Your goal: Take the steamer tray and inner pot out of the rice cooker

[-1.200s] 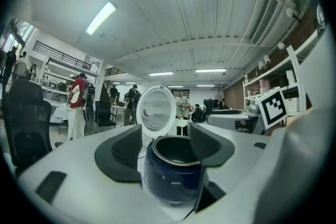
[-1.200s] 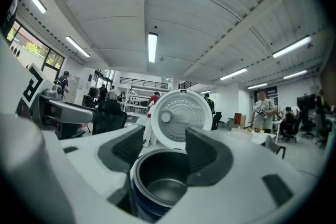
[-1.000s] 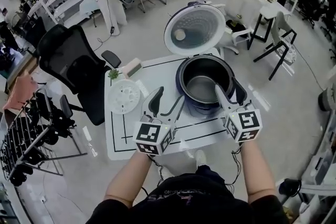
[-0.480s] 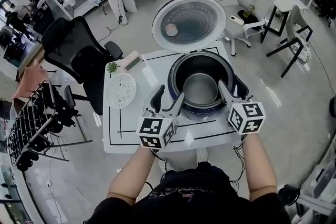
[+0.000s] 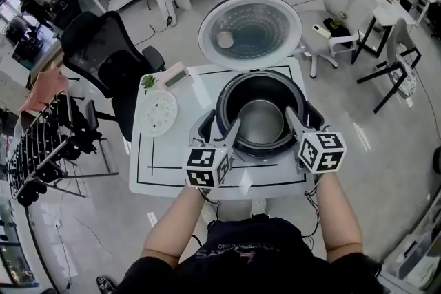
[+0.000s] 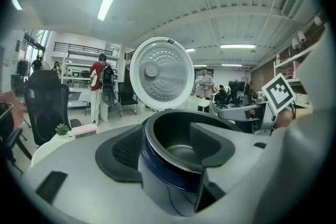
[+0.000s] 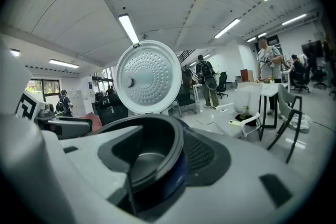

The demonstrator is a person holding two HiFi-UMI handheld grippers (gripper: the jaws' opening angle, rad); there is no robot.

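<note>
The dark rice cooker (image 5: pixel 311 113) stands on the white table (image 5: pixel 172 169) with its round lid (image 5: pixel 249 31) swung up behind. Inside it sits the dark inner pot (image 5: pixel 262 119). My left gripper (image 5: pixel 219 126) is open and straddles the pot's left rim, one jaw outside and one inside. On the right rim my right gripper (image 5: pixel 301 119) stands open the same way. The left gripper view shows the pot (image 6: pixel 178 149) between the left gripper's (image 6: pixel 168 162) jaws. The right gripper view shows the pot (image 7: pixel 149 157) between the right gripper's (image 7: pixel 168 168) jaws. The white steamer tray (image 5: pixel 156 112) lies flat on the table, left of the cooker.
A small pink-and-white box (image 5: pixel 173 74) and a tiny green plant (image 5: pixel 147 82) sit at the table's back left corner. A black office chair (image 5: pixel 103 51) stands to the left, and a metal rack (image 5: pixel 41 155) further left. People and desks fill the room beyond.
Both grippers have come forward and down from in front of the cooker, and each now straddles the pot's rim. Jaw width looks the same. The tray and the cooker have not moved.
</note>
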